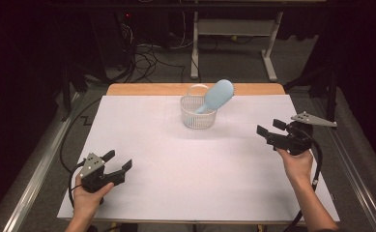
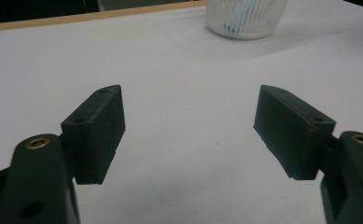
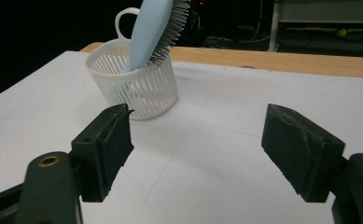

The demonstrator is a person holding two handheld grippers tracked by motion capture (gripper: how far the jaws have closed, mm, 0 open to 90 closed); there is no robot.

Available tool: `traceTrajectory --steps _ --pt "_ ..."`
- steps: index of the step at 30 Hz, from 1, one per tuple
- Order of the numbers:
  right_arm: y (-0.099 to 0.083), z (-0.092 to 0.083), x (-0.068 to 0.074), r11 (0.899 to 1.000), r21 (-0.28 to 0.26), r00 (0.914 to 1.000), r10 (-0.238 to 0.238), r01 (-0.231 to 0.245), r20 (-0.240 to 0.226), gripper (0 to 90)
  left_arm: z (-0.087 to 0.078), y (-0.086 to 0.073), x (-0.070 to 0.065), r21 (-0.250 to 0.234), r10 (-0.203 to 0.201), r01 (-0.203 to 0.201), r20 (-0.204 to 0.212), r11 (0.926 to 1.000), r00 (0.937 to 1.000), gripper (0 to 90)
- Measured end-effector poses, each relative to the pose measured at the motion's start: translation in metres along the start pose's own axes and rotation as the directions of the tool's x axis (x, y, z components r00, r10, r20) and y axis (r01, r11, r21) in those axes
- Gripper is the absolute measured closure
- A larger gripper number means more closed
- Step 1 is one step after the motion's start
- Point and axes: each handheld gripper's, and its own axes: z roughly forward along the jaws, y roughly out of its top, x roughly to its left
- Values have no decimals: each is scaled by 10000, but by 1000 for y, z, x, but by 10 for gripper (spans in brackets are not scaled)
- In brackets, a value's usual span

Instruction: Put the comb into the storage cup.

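At the near left of the tabletop (image 1: 176, 164) we are holding the left tool (image 1: 120, 160) low over the white sheet, its jaws standing wide apart with nothing between them. In the left gripper view we are looking along that left tool (image 2: 188, 126) at bare white surface, and the basket (image 2: 247, 18) is sitting well ahead of it and a little to the right, far beyond the fingertips.

Moving toward the middle, we are seeing the white slatted basket (image 1: 198, 112) standing upright near the far edge of the sheet, well apart from both tools. The light blue hairbrush (image 1: 216, 95) is standing in it handle down, its head leaning out over the rim toward the far right.

At the right, we are holding the right tool (image 1: 270, 128) above the sheet near its right edge, pointing left toward the basket. Its jaws are gaping open and gripping nothing. In the right gripper view we are looking along the right tool (image 3: 198, 135): the basket (image 3: 137, 84) is lying ahead and to the left of the jaws, apart from them, and the hairbrush (image 3: 153, 28) is rising out of it with its bristles facing right.
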Motion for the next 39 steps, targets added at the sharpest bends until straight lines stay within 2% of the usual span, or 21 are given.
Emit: traceTrajectory --steps 39 --pt "-18 -20 -4 9992 -344 9998 186 -187 -31 239 -1 0 1 -47 -29 29 -21 10000 10000 257"
